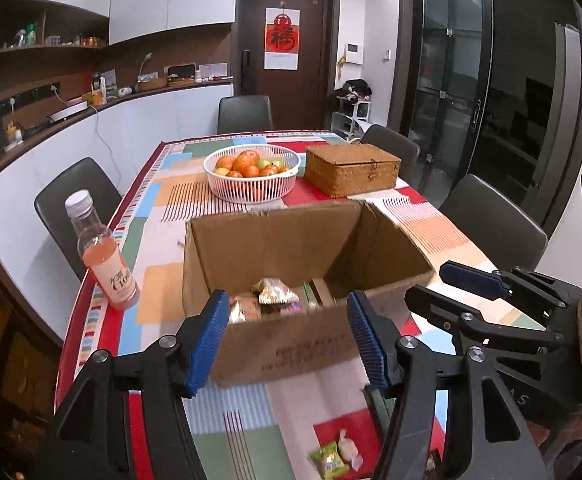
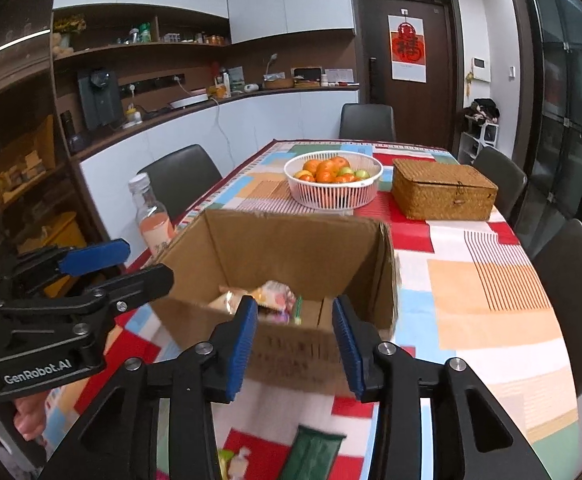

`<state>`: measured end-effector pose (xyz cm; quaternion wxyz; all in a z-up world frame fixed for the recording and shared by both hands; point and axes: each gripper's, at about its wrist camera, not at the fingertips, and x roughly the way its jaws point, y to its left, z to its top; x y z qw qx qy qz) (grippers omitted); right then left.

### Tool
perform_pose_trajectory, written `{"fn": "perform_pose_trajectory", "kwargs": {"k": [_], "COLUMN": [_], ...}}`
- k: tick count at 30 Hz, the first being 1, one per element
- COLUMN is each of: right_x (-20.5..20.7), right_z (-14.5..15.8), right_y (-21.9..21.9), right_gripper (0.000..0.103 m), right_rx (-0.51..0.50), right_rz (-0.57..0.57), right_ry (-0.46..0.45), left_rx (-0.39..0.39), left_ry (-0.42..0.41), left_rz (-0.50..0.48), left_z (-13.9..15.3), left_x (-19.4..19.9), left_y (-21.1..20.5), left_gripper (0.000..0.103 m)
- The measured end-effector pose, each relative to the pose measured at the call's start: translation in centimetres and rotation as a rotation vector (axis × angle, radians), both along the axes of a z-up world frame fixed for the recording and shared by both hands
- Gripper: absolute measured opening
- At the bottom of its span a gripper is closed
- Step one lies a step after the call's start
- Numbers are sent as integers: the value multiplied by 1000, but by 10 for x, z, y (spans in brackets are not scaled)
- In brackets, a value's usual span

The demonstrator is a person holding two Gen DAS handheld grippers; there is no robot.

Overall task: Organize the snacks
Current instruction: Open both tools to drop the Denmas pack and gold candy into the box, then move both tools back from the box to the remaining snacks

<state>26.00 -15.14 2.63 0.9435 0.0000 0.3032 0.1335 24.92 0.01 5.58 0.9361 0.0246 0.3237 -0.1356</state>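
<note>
Both the left hand-held gripper [image 1: 289,340] and the right hand-held gripper [image 2: 295,344] hang released, holding nothing. Each faces the cardboard box [image 1: 291,344] of snacks [image 1: 275,292] on the tabletop [image 1: 451,236].

We see a white basket [image 1: 251,178] of oranges and green fruit far back on the tabletop [image 1: 431,220], which wears a patchwork cloth. Just beside it on the right sits a closed wicker box [image 1: 353,174]. A bottle [image 1: 105,254] of pink drink stands upright near the left edge. Dark chairs [image 1: 245,114] ring the tabletop, and a brown door [image 1: 287,40] carries a red paper ornament [image 1: 282,38].
</note>
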Motion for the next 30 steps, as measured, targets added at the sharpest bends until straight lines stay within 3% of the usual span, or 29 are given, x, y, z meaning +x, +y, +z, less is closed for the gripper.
{"fn": "perform_pose_trajectory", "kwargs": {"k": [10,30], "right_x": [-31,-48], "right_z": [-34,-117], "right_y": [-2,-9], "right_gripper": [46,46], "right_rx": [-21,-78], "right_rz": [13,-9], "right_ry": [95,328], "left_rx": [28,52], "left_ry": [93,392], "left_rz": [-6,-39], "left_z": [-34,-132], "left_x": [-36,-54], "left_y": [-2,-10], "left_gripper": [60,60]}}
